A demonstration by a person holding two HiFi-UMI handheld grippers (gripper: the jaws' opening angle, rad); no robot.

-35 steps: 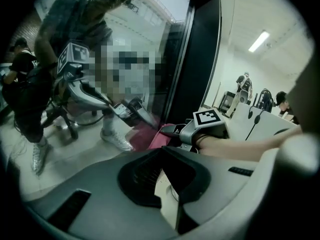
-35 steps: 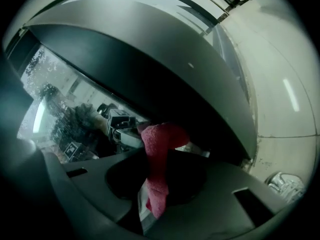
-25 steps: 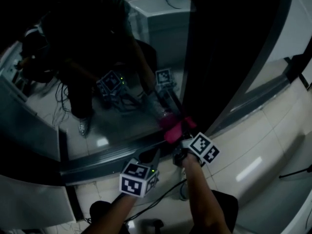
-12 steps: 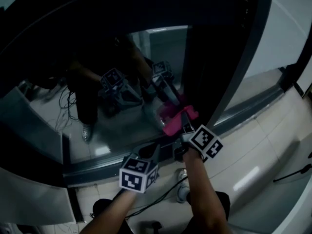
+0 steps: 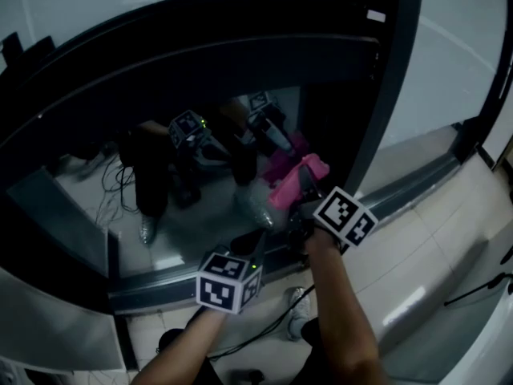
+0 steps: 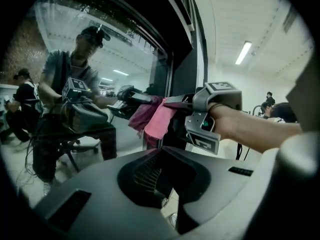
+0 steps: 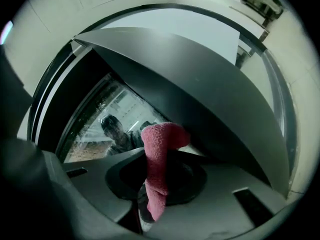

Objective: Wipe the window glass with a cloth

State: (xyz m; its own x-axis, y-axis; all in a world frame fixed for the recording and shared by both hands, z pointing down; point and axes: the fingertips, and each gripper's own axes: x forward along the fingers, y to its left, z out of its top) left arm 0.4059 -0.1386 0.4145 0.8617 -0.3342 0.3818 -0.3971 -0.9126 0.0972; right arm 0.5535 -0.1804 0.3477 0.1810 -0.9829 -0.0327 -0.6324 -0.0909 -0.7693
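While at the window glass (image 5: 192,215), 1 pink cloth (image 5: 284,189) tight between fingers of R gripper (image 5: 307,180); fingers of L gripper (image 5: 255,241) together, empty.

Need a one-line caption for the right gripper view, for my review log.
Right gripper shut on a pink cloth, held up to the dark-framed window glass.
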